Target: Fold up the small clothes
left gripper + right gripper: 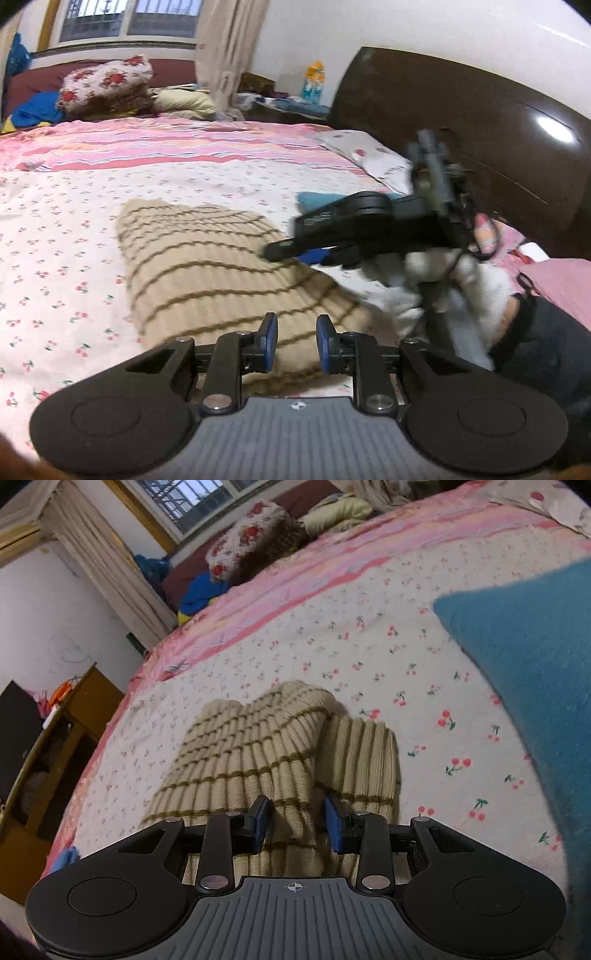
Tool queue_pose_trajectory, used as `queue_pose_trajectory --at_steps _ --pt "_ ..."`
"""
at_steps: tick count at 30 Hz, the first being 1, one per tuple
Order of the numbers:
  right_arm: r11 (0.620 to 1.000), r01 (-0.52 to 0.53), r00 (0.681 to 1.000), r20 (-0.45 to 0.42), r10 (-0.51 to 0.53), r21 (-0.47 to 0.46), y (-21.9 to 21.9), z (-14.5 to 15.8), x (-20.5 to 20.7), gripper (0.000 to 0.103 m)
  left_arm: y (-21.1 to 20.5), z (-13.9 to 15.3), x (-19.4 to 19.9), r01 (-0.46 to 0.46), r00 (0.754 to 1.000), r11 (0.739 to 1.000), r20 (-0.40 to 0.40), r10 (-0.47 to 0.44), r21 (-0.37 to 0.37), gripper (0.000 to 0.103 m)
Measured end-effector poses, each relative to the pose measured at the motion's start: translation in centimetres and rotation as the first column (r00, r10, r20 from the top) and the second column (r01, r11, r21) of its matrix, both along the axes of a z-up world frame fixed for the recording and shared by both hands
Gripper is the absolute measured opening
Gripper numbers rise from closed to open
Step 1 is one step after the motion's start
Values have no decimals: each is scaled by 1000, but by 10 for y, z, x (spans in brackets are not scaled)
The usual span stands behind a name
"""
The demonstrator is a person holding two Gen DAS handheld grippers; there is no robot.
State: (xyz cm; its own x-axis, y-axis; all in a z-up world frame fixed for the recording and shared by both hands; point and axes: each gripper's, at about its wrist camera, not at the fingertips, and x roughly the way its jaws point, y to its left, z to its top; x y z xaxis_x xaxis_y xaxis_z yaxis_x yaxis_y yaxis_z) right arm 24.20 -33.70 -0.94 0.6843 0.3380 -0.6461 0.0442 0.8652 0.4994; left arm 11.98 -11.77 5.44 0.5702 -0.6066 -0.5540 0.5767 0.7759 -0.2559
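A beige knit garment with thin brown stripes (pixel 207 266) lies on the cherry-print bed sheet (pixel 66 229). In the right wrist view the garment (pixel 251 753) is partly folded, one flap lying over the rest. My left gripper (pixel 296 343) is open just above the garment's near edge, nothing between its blue pads. My right gripper (pixel 296 821) is open over the garment's near end. The right gripper also shows in the left wrist view (pixel 288 253), blurred, held by a gloved hand at the garment's right side.
A blue cloth (pixel 524 657) lies on the bed to the right of the garment. A floral pillow (pixel 107 85) and bedding sit at the far end. A dark wooden headboard (pixel 480 140) stands at the right. A wooden shelf (pixel 55 746) stands left of the bed.
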Motion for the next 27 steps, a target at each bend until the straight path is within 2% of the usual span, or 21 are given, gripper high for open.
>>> queue_pose_trajectory --at_steps 1,4,7,10,12,14,17,19,20,24,27 --pt "1000 1 1000 16 -1 -2 -1 3 -1 16 0 -1 4 -9 1000 1000 3 9 0 28" --pt "999 2 995 97 -5 35 -15 23 -14 10 5 -2 11 -42 999 999 9 42 -19 30" --pt "998 52 994 94 -54 33 -29 25 -20 10 5 -9 21 -73 997 997 19 73 -19 32" --pt "995 104 995 -9 -104 4 -37 -1 -15 10 6 -25 34 -108 994 994 -26 108 5 32" --pt "995 97 993 -61 -98 -25 -31 -15 -12 10 8 -32 40 -118 991 993 -66 119 19 32" --pt "994 86 995 -45 -90 -72 -23 -10 -13 10 11 -33 39 -119 990 993 -70 120 18 32" --pt "993 98 995 -31 -100 -64 -27 -3 -19 10 17 -27 35 -123 991 992 -56 123 7 33" --pt "989 126 991 -32 -129 -76 -29 -1 -21 17 17 -23 37 -143 989 990 -47 143 6 33" --pt "987 132 991 -25 -135 -90 -29 0 -24 17 18 -23 39 -150 987 989 -50 150 7 33" --pt "979 122 991 80 -110 -166 -11 19 -37 17 15 -27 41 -174 982 984 -69 177 46 33" --pt "974 85 991 114 -62 -209 2 22 -41 17 13 -28 38 -175 981 982 -68 180 73 33"
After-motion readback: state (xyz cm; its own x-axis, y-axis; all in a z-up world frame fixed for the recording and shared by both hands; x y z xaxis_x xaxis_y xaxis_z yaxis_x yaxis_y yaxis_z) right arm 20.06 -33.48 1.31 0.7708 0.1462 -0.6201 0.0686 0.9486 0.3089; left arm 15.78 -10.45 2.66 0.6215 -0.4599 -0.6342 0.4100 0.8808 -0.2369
